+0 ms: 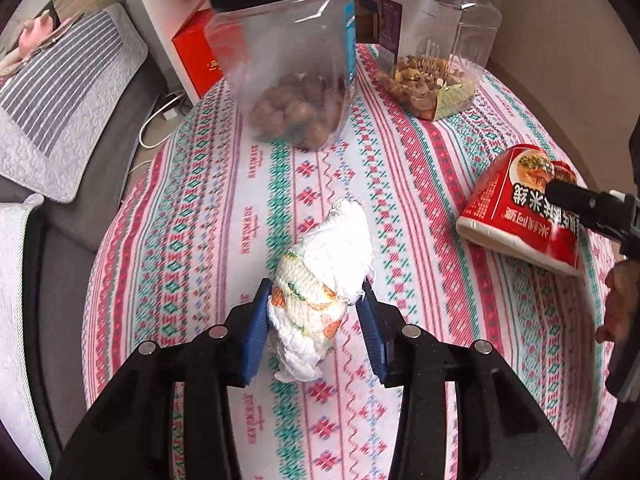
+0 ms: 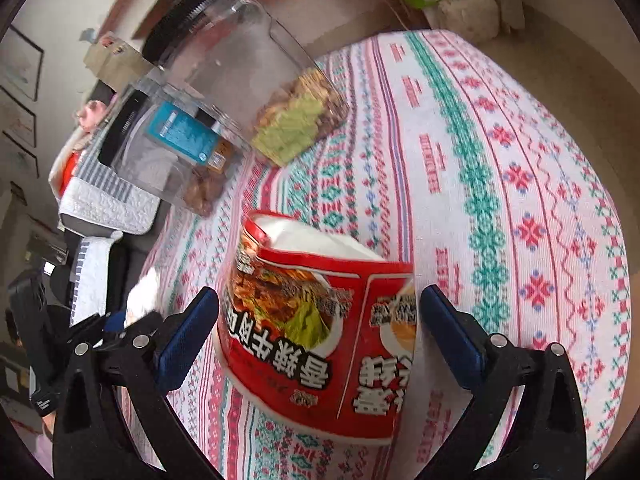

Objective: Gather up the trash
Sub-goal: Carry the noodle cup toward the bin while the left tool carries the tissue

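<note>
On the patterned surface point(image 1: 400, 168), two clear jars point(image 1: 288, 68) stand at the frame's top, the right gripper point(image 2: 316, 320) spread wide around a red noodle cup point(image 2: 316, 320), the left gripper point(image 1: 312, 312) clamping a crumpled paper towel point(image 1: 324, 280) at lower centre.

You've got a white wad point(image 1: 320, 292) with orange-green print on a white tablecloth point(image 1: 400, 200) striped in pink, red and teal motifs, a red noodle cup point(image 2: 320, 332) with white lettering beside it, and clear black-lidded jars point(image 1: 288, 60) behind, blue pads point(image 2: 188, 332) on black fingers.
</note>
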{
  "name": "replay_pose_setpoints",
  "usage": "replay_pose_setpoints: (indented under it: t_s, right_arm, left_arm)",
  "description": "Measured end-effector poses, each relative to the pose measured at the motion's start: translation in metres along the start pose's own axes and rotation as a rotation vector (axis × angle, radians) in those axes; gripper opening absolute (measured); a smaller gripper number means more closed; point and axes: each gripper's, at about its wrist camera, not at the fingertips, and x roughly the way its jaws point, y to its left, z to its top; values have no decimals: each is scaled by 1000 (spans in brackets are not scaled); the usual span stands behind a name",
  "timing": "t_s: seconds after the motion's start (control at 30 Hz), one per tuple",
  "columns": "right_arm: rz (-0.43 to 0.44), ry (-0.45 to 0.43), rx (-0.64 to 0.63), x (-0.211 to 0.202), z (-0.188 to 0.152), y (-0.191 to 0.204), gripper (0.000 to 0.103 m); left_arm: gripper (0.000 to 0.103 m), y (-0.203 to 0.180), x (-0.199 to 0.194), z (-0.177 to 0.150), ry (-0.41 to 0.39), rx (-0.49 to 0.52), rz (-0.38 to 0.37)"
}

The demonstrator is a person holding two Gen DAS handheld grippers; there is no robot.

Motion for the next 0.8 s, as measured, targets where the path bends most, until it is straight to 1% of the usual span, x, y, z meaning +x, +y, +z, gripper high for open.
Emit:
replay_pose_setpoints:
  t_s: [0.1, 0.13, 0.17, 0.2, 0.33, 0.47, 0.63, 0.8]
  right_arm:
    - [1, -19, 17, 3, 1, 4, 97]
    - [-16, -24, 13, 4, 1, 7, 94]
    - [-29, -23, 3, 5, -1, 11, 84]
    - [-18, -9, 4, 9, -1, 13, 84]
    - [-36, -2, -62, 13, -15, 37, 82]
    - [-52, -6, -154, 12, -33, 73, 81]
    - [-46, -25, -242, -6, -53, 114, 81]
    - [-38, -68, -336, -45, -67, 150, 81]
  left_arm:
    - [42, 14, -12, -14, -5, -14, 20]
    - [42, 19, -15, -16, -7, -26, 25]
    - [42, 25, -17, -18, -9, -42, 28]
    - [42, 30, -20, -22, -10, -64, 28]
    - [42, 36, -33, -33, -15, -120, 27]
    - [42, 44, -55, -43, -33, -170, 18]
    - [42, 56, -93, -63, -54, -237, 11]
    - [42, 66, -127, -90, -67, -316, 17]
